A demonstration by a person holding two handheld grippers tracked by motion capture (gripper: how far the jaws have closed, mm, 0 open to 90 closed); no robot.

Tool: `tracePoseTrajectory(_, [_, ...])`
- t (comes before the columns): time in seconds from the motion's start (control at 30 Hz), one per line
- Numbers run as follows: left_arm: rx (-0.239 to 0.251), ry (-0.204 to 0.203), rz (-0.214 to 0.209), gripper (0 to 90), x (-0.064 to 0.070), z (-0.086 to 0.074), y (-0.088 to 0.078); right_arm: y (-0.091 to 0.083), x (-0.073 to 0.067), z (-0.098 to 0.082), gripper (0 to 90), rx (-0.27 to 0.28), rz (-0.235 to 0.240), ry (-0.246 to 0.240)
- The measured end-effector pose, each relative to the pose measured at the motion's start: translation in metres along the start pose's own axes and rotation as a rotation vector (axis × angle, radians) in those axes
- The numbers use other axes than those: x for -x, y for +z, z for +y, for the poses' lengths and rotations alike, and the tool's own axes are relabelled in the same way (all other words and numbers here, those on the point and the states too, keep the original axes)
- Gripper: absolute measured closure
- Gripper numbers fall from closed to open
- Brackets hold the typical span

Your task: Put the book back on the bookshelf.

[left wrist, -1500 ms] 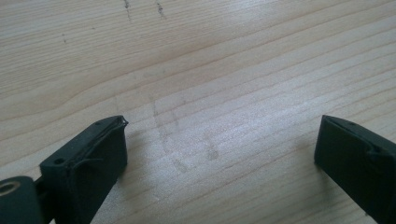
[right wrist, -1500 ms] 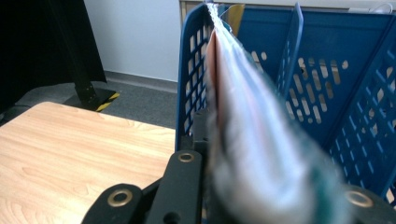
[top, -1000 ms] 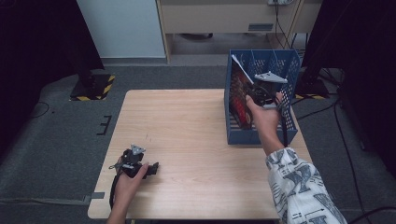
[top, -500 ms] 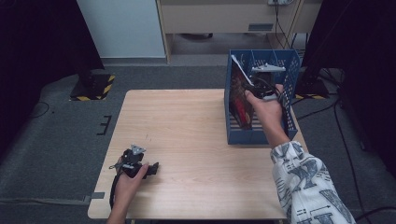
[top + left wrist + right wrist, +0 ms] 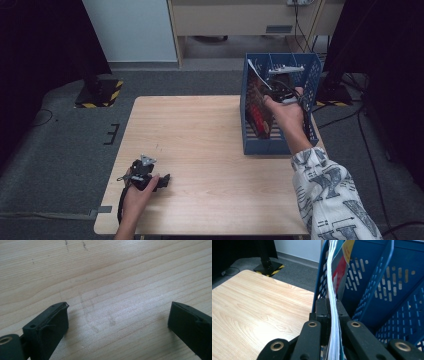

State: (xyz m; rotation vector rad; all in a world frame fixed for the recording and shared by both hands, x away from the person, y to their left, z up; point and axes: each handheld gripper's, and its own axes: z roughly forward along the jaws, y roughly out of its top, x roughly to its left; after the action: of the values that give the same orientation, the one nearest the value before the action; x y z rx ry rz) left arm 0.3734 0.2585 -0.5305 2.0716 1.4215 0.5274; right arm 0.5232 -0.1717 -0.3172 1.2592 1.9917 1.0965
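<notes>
Two grippers are at work: the right gripper (image 5: 329,312), jaws having just closed, is clamped on a magazine (image 5: 334,322) standing in the blue file rack (image 5: 300,140) at the table's two o'clock. The left gripper (image 5: 150,177), jaws apart and empty, rests at seven o'clock. Pulled askew, the floppy pages could snag a divider and tip the rack.

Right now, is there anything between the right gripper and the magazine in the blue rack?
No. The right gripper is already shut on the magazine's edge, which stands in the blue rack beside its wall. Nothing visible lies between the pads and the pages.
</notes>
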Motion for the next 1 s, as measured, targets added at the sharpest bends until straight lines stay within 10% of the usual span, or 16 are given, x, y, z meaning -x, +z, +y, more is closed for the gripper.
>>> tracePoseTrajectory(1.0, [-0.003,0.008,-0.001,3.1,0.000,0.000,-0.001,0.010,0.006,0.002,87.1,0.090,-0.092,0.082])
